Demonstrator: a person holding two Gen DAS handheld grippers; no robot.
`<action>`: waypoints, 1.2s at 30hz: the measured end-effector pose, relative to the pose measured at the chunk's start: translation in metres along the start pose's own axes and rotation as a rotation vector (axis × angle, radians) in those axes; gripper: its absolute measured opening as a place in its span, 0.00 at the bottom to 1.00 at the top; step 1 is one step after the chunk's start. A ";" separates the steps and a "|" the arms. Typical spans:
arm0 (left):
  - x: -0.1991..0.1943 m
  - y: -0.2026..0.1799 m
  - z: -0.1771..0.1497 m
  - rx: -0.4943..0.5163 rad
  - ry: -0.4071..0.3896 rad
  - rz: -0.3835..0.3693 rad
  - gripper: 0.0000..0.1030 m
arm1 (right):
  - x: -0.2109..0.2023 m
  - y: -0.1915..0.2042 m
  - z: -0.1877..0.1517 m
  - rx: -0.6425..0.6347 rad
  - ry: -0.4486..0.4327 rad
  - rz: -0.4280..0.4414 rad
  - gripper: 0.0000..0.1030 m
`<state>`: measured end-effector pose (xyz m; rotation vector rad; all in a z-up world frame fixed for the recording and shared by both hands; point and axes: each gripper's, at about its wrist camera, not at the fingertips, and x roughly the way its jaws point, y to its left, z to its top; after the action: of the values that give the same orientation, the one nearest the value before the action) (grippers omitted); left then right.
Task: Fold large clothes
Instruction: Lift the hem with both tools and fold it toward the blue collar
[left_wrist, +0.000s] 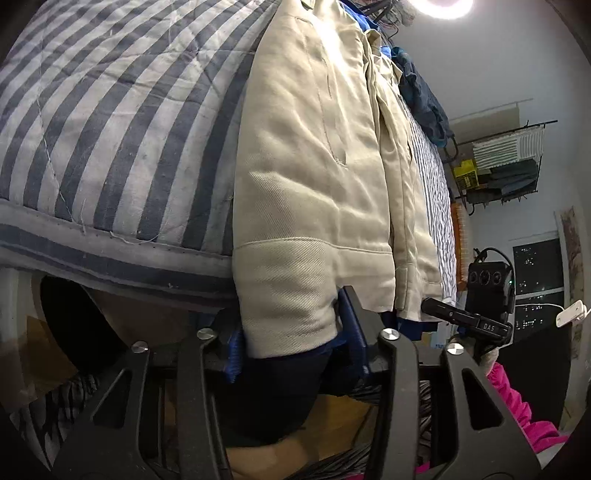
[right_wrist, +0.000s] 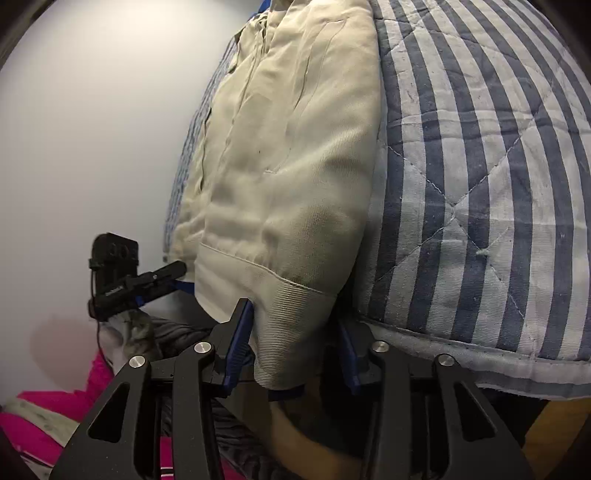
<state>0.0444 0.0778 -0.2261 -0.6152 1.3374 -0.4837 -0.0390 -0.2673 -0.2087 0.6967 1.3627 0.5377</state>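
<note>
left wrist view alone shows your wall rack (left_wrist: 506, 162); both grippers, left gripper (left_wrist: 291, 332) and right gripper (right_wrist: 295, 343), clamp the cream jacket (left_wrist: 314, 177) hem on the striped quilt (left_wrist: 110, 110).

A cream jacket (left_wrist: 314, 177) lies flat on the bed, its hem at six o'clock overhanging the edge.

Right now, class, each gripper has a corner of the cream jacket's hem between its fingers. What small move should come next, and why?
Probably lift both hem corners together and carry them up the cream jacket: the left gripper and right gripper each straddle a corner hanging over the striped quilt.
</note>
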 end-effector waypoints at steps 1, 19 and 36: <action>-0.002 -0.001 0.000 -0.003 -0.004 -0.004 0.35 | 0.000 0.001 0.001 -0.005 0.003 -0.008 0.32; -0.033 -0.047 0.033 -0.074 -0.081 -0.197 0.24 | -0.035 0.015 0.026 0.146 -0.076 0.203 0.13; -0.025 -0.109 0.139 0.049 -0.176 -0.101 0.24 | -0.069 0.061 0.129 -0.020 -0.219 0.126 0.12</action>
<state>0.1793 0.0310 -0.1192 -0.6716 1.1283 -0.5302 0.0821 -0.2913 -0.1088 0.8052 1.1133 0.5570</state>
